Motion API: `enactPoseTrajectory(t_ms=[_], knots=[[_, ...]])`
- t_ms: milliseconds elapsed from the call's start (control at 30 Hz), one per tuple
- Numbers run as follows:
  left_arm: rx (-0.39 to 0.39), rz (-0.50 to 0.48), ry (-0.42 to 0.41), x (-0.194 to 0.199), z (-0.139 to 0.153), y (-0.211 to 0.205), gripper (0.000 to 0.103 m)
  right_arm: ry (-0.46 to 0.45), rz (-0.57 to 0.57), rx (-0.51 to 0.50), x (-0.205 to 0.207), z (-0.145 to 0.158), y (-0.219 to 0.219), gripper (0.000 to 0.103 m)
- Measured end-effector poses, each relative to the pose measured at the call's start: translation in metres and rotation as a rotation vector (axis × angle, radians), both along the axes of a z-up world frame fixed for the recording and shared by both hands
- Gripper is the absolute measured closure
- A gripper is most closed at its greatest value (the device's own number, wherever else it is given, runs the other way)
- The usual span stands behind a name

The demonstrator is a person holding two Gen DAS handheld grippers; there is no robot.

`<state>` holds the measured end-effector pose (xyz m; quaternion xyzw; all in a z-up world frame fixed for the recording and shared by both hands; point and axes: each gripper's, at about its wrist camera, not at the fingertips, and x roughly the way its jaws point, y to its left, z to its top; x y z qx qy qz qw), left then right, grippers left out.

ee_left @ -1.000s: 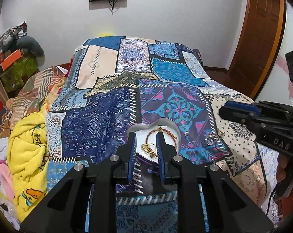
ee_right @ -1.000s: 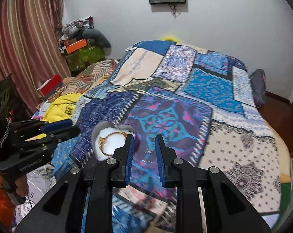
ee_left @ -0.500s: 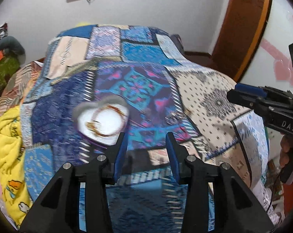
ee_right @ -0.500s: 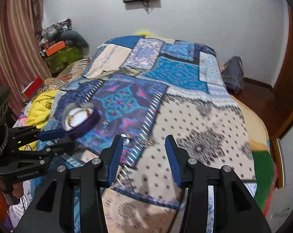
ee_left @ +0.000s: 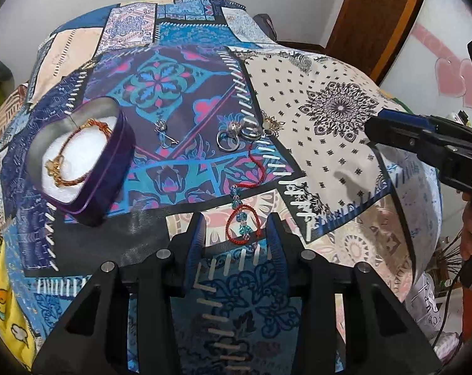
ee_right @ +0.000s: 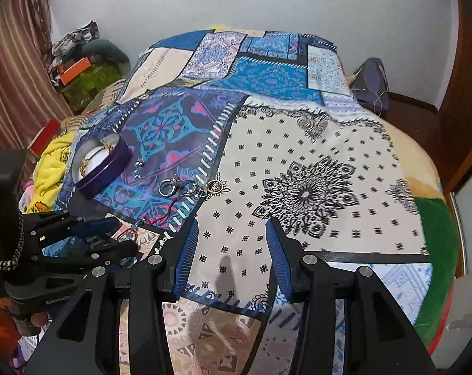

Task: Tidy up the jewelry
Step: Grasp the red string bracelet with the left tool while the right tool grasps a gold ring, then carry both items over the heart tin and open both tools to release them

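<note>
A purple heart-shaped box (ee_left: 106, 168) with a white lining holds a gold bracelet (ee_left: 70, 156); it lies left on the bed and shows in the right wrist view (ee_right: 106, 168). A red cord bracelet with blue beads (ee_left: 242, 218) lies on the patchwork cover between the fingers of my open, empty left gripper (ee_left: 236, 243). Silver rings (ee_left: 232, 139), a small pin (ee_left: 164, 131) and a gold pendant (ee_left: 271, 123) lie beyond it. My right gripper (ee_right: 232, 250) is open and empty over the white patterned patch, with the rings (ee_right: 178, 186) and pendant (ee_right: 215, 186) to its left.
The bed's patchwork cover (ee_right: 298, 143) fills both views. Yellow cloth (ee_right: 51, 162) and piled clothes lie at the bed's left side. A wooden door (ee_left: 379, 15) stands at the right. A grey bag (ee_right: 370, 87) sits on the floor beyond the bed.
Both grippers have opened wider. The left gripper has swung right from the heart box to the red bracelet. The right gripper has moved right over the white patch.
</note>
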<state>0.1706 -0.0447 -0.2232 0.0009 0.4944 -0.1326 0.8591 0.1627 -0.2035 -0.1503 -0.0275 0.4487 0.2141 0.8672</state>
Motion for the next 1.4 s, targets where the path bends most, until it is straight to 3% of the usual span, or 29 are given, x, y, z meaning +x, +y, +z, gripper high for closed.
enactPoseTrajectory(t_ms=[167,333,567,733,967,1400], knots=[[0.009,0.006,-0.018,0.004,-0.003,-0.001,0.070,0.021,0.023,-0.003,0.011,-0.012,0.006,0.062],[0.051,0.014,-0.037,0.011,-0.006,0.001,0.097,0.037,0.054,-0.040,0.026,-0.023,0.014,0.062],[0.043,0.047,-0.050,0.030,-0.005,0.009,0.097,0.073,0.127,-0.104,0.046,-0.040,0.028,0.062],[0.044,0.057,-0.062,0.046,-0.006,0.011,0.097,0.051,0.177,-0.124,0.049,-0.042,0.040,0.063],[0.041,0.048,-0.071,0.052,-0.009,0.011,0.097,0.045,0.189,-0.107,0.054,-0.044,0.043,0.083],[0.008,0.093,-0.098,0.039,0.007,0.020,0.097,0.027,0.154,-0.070,0.039,-0.027,0.037,0.083]])
